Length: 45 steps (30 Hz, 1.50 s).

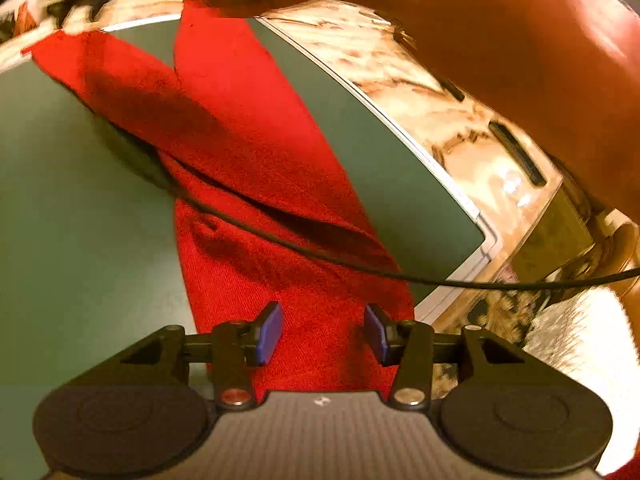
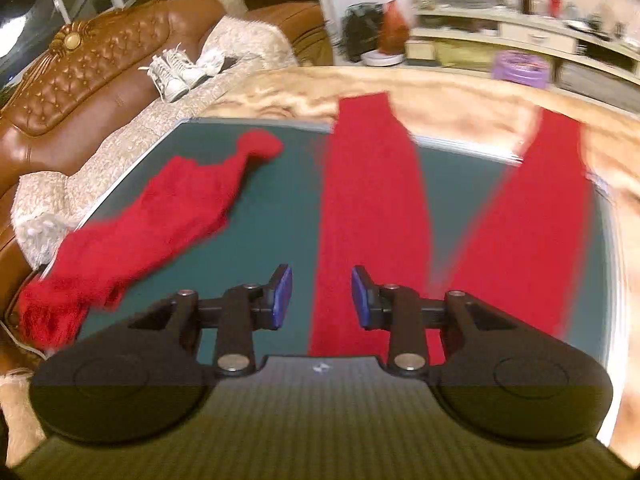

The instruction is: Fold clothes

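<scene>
Left wrist view is showing the red garment [image 1: 256, 152] lying across the green surface [image 1: 80, 208], its two long strips splitting apart toward the far edge and a fold crossing its middle. My left fingers [image 1: 323, 334] are standing spread above the near end of the red cloth, blue pads apart, nothing pinched between them. A black cable [image 1: 304, 250] is trailing across the garment and off to the right. A bare arm [image 1: 540, 80] is reaching over the top right of the view, blurred.

In the right wrist view the same red garment [image 2: 368, 208] is stretching away from me in two long strips, their far ends hanging past the surface's [image 2: 280, 200] far edge onto the tan marbled top [image 2: 288, 88] beneath. A second, crumpled red piece [image 2: 160, 216] with a knotted tip is lying at the left, its fringed end drooping over the left edge. My right fingers [image 2: 321, 296] are hovering parted over the near end of the left strip, gripping nothing. Much of this view is smeared.

Beyond the left edge a brown leather sofa [image 2: 92, 64] is carrying a cream throw [image 2: 240, 40] and white shoes [image 2: 176, 74].
</scene>
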Available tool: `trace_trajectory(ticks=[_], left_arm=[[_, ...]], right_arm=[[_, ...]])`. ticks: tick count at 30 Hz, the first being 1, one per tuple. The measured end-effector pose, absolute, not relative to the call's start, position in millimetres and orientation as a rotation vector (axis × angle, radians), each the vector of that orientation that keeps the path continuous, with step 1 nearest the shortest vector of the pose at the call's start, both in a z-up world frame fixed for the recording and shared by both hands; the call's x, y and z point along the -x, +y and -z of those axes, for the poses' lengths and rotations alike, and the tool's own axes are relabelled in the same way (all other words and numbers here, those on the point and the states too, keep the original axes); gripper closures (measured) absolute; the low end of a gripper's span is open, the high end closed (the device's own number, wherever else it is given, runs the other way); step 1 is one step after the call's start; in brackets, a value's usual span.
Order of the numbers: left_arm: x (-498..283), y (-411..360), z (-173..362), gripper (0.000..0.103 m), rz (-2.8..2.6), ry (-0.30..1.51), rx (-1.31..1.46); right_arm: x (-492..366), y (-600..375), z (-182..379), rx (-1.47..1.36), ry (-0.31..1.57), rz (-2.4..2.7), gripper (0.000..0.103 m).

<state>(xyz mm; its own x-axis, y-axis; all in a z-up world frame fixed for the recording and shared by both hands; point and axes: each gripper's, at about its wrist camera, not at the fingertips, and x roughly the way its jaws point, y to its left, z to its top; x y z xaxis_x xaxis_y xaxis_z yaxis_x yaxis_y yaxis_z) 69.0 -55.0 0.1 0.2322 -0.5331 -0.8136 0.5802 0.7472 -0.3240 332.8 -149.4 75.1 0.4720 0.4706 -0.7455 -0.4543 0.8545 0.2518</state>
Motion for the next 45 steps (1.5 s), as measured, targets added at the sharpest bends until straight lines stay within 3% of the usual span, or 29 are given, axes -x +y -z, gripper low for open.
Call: trace_trajectory(ticks=[6,12,15,17,19,23,30,36,45], left_arm=[[-78.0,-45.9,3.0,0.052,0.776,1.112,0.05],[-80.1,-45.1,4.1,0.052,0.778,1.113,0.059],[-81.1,-44.6,4.5,0.052,0.778,1.113,0.06],[-81.5,-42.9,4.2,0.052,0.779,1.113,0.063],[-81.8,-39.5,3.3,0.052,0.779,1.113,0.067],[-81.6,-38.7,3.1,0.052,0.778,1.113,0.065],[-80.9,-41.7,2.3,0.052,0.773,1.113,0.045],[-80.0,-46.7,1.6,0.052,0.761,1.114,0.023],[-78.5,-54.4,0.1,0.052,0.744,1.116,-0.01]], right_arm=[[-426.0,-52.2,-23.0,0.176,1.013,-0.503,0.065],[-448.7,-24.9,5.5,0.27,1.07,-0.432,0.065],[-457.7,-24.6,6.5,0.274,1.097,-0.404,0.079],[-463.6,-23.7,5.8,0.29,1.112,-0.367,0.099],[-466.5,-27.2,2.9,0.29,1.115,-0.341,0.099],[-466.7,-65.5,-16.8,0.171,1.057,-0.297,0.099],[-464.6,-221.9,-49.9,-0.191,1.002,-0.206,0.099],[-455.5,-329.3,-25.2,-0.322,1.021,-0.05,0.099],[-447.4,-364.6,5.8,-0.414,1.006,0.002,0.099]])
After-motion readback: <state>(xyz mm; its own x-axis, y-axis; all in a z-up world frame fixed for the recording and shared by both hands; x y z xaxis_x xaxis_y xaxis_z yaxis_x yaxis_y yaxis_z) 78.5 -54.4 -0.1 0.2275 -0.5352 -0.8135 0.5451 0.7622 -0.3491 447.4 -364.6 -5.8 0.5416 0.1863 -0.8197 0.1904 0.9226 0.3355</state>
